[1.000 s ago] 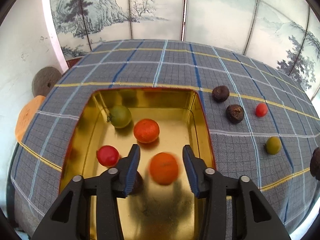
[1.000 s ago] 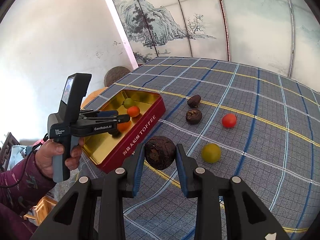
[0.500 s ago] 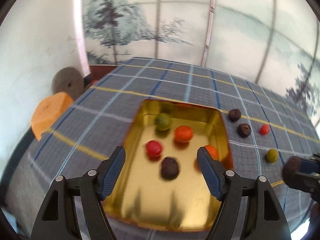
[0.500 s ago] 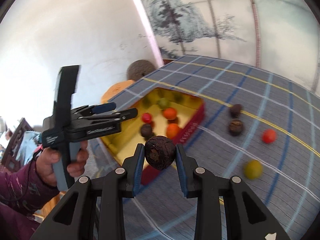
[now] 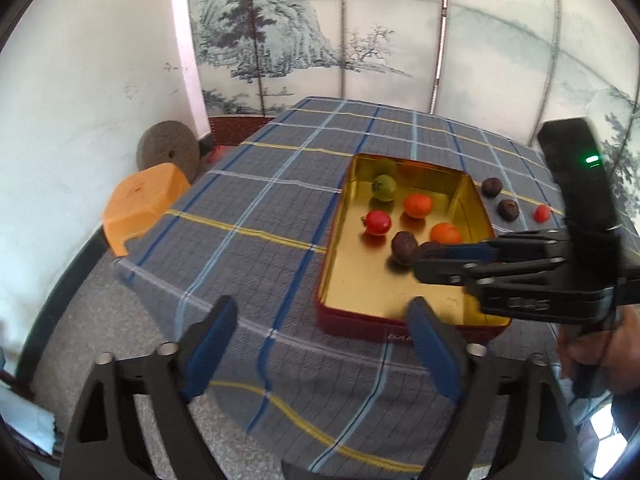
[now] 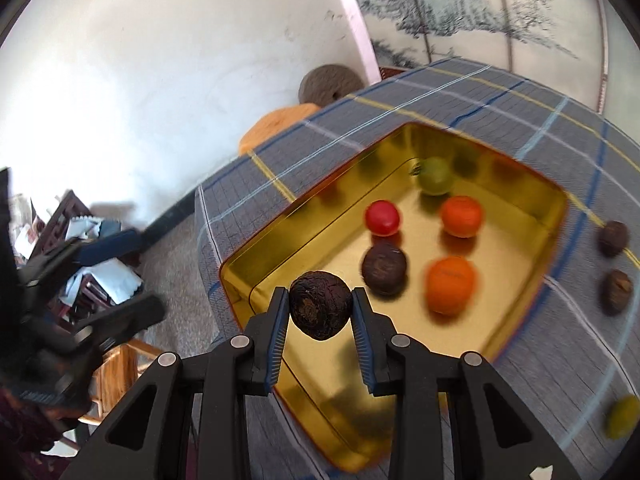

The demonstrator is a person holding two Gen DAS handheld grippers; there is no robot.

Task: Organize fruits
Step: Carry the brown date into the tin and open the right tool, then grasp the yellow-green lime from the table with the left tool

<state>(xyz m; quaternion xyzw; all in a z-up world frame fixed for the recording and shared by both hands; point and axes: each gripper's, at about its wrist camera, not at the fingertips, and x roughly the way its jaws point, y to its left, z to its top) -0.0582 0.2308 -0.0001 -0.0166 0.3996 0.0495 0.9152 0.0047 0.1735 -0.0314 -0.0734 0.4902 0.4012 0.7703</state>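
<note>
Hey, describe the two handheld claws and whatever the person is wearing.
Both claws are black plastic frames with triangular cut-outs and silver rivets. The left claw and right claw have blue ribbed pads. In the left wrist view, the right one carries a black upright block with a green light and white lettering too blurred to read. A dark purple sleeve shows.

Bright, even daylight fills a room w/ a plain white plaster wall (image 5: pixel 88 80) at left. Behind, a folding screen of pale panels painted w/ ink pines and mountains (image 5: pixel 280 40) spans the back, slim dark frames btwn panels. A round grey millstone w/ a centre hole (image 5: pixel 168 154) leans against the wall, just beside an orange plastic stool (image 5: pixel 140 204). Speckled grey carpet floor (image 5: pixel 72 320) w/ a dark skirting strip along the wall. Right-wrist view: a wooden chair heaped w/ papers (image 6: pixel 92 264), blurred, at left.
</note>
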